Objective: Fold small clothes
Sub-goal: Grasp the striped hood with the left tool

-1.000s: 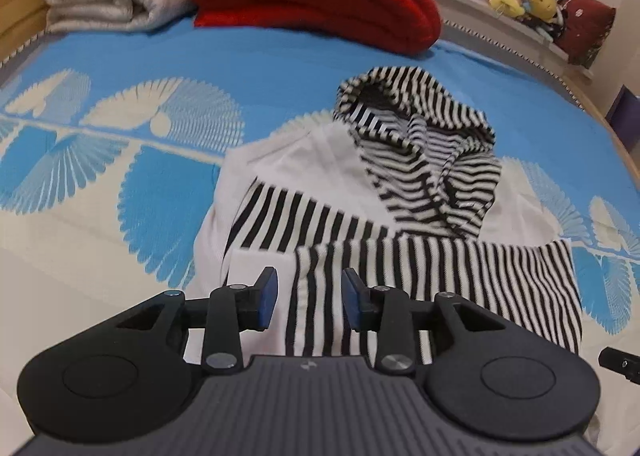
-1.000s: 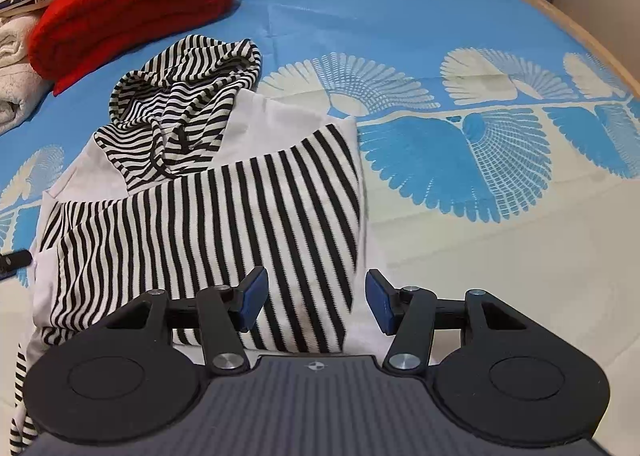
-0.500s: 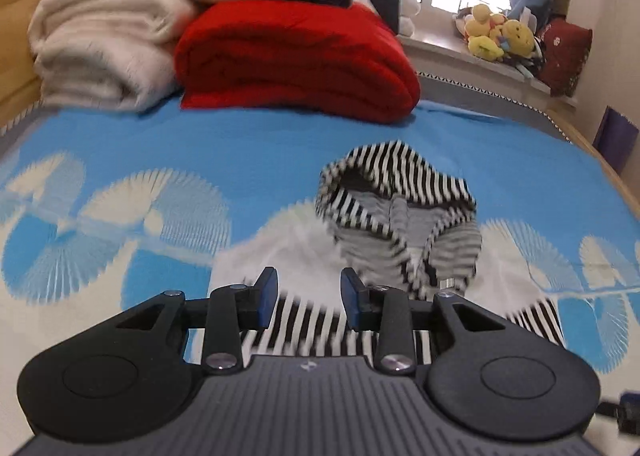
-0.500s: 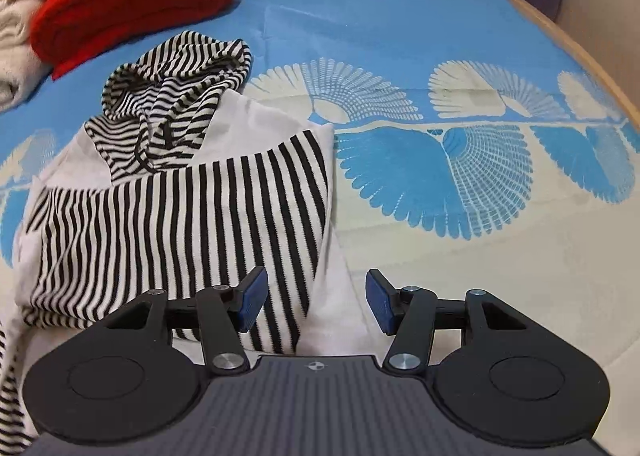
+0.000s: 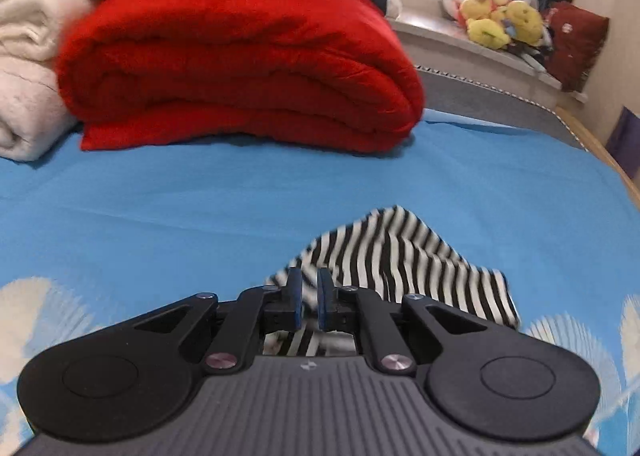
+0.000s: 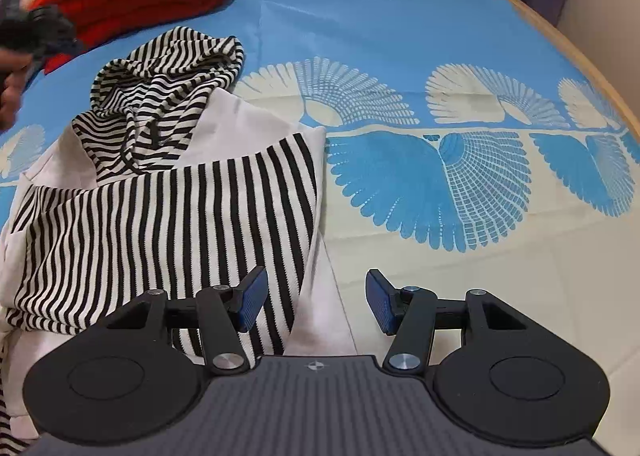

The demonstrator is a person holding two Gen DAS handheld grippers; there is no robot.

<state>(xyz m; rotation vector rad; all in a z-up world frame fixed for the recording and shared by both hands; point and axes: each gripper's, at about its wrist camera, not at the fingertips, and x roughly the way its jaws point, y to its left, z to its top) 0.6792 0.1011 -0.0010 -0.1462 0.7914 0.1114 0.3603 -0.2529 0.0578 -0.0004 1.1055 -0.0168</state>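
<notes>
A small white hoodie (image 6: 256, 123) with black-and-white striped sleeves lies on the blue patterned bedspread (image 6: 400, 35), sleeves folded across its body. My left gripper (image 5: 309, 298) is at the left edge of the striped hood (image 5: 404, 252). Its jaws are closing and almost together, with striped cloth in the narrow gap between the pads. In the right wrist view the left gripper (image 6: 44, 29) is a dark blur beside the hood (image 6: 168, 71). My right gripper (image 6: 314, 302) hangs open over the hoodie's right edge; the folded striped sleeve (image 6: 168, 223) lies under its left finger.
A folded red blanket (image 5: 240, 67) and a cream blanket (image 5: 24, 75) are stacked at the head of the bed just beyond the hood. Plush toys (image 5: 500, 19) sit on the windowsill. The wooden bed edge (image 6: 568, 43) runs along the right.
My left gripper travelled forward from the folded sleeves to the hood, and its jaws narrowed from wide apart to nearly together. The right gripper stayed in place, still open.
</notes>
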